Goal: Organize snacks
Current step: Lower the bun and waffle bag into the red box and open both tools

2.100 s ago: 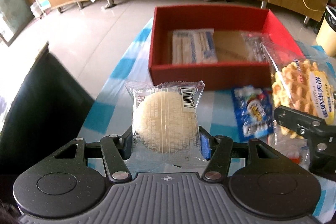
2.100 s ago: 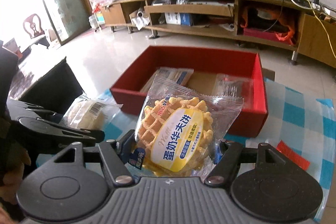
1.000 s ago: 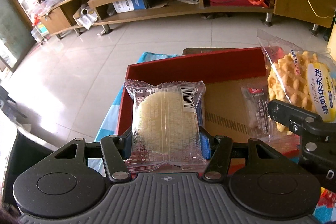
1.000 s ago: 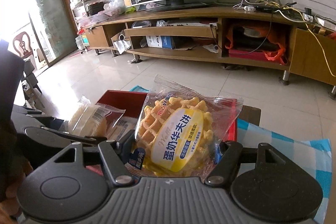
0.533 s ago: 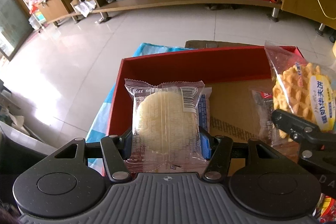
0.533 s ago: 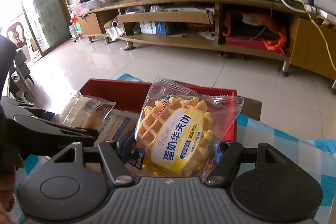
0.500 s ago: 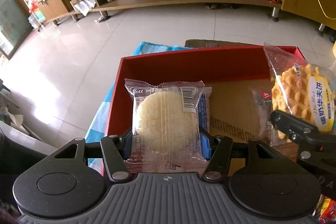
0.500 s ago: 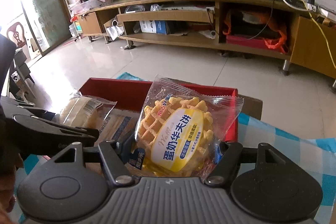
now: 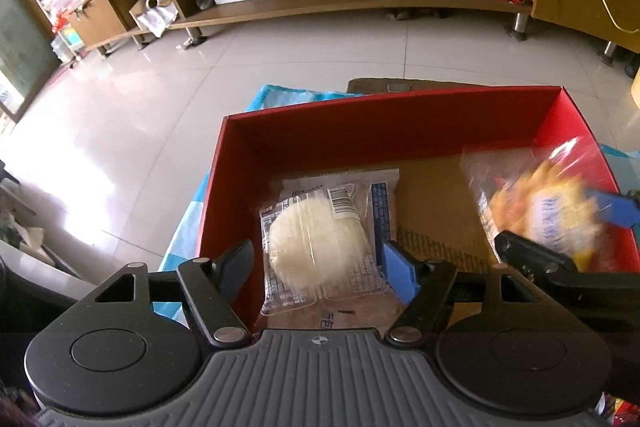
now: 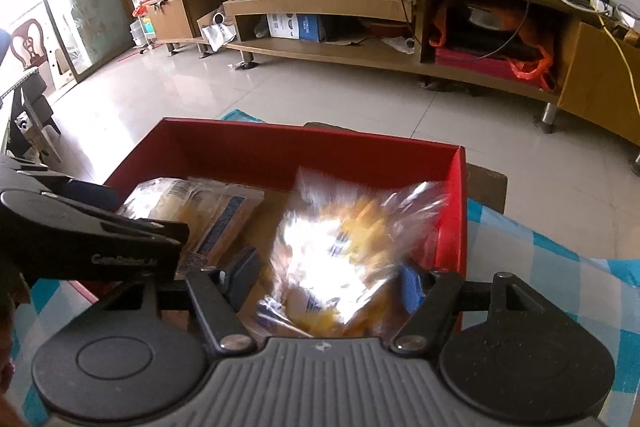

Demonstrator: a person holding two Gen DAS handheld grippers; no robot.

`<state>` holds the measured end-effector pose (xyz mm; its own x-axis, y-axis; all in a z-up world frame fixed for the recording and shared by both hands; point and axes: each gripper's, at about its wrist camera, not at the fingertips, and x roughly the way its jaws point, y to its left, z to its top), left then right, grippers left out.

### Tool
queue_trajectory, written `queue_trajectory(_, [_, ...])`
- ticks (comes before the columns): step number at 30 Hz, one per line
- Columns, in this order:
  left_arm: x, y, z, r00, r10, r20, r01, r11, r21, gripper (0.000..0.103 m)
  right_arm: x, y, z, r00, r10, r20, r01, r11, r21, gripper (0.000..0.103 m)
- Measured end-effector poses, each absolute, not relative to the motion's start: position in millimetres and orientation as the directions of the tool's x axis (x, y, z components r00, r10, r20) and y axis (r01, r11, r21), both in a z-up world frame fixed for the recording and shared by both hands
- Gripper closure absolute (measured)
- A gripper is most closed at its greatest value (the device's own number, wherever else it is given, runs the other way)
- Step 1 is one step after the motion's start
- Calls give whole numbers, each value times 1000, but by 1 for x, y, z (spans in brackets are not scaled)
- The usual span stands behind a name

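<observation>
Pale floor tiles point(image 9: 280, 59) and a long wooden TV stand point(image 10: 360, 39) fill the background; nearer, a blue-and-white checked cloth point(image 10: 532, 247) covers the worktop, and on it stands an open red box point(image 9: 380, 131) with a brown cardboard floor.

Left wrist view: your left gripper point(image 9: 318, 263) hangs over the near left part of the box with its jaws spread wide. The round pale cake in clear wrap point(image 9: 316, 247) lies in the gap between them but touches neither pad; a clear margin shows on each side. It rests inside the box, on top of a flat white-and-blue packet point(image 9: 380, 203) that lies against the left half of the box floor.

Right wrist view: your right gripper point(image 10: 328, 277) is over the right half of the box, its jaws likewise parted. The waffle packet point(image 10: 348, 251), yellow waffle under glare and motion blur, sits between the jaws and just ahead of them, within the box walls and close to the right wall. You cannot tell from the blur whether it touches either pad or the box floor. In the left wrist view the same packet point(image 9: 540, 211) appears smeared, with one blue pad point(image 9: 616, 209) of the right gripper at its right edge and a black finger below it.
</observation>
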<state>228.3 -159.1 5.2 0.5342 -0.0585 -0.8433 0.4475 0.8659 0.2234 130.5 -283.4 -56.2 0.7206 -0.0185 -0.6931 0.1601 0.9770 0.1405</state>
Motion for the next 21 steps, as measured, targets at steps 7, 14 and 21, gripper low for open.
queue_trajectory(7, [226, -156, 9, 535, -72, -842, 450, 868, 211, 25, 127, -286, -51, 735, -32, -677, 171, 975, 140, 27])
queue_trajectory(14, [219, -155, 13, 542, -83, -837, 456, 865, 210, 23, 123, -285, -47, 742, -32, -669, 168, 976, 140, 27])
queue_trajectory(21, [213, -153, 19, 555, -90, -827, 457, 864, 212, 20, 116, -286, -40, 751, -33, -660, 173, 974, 149, 27])
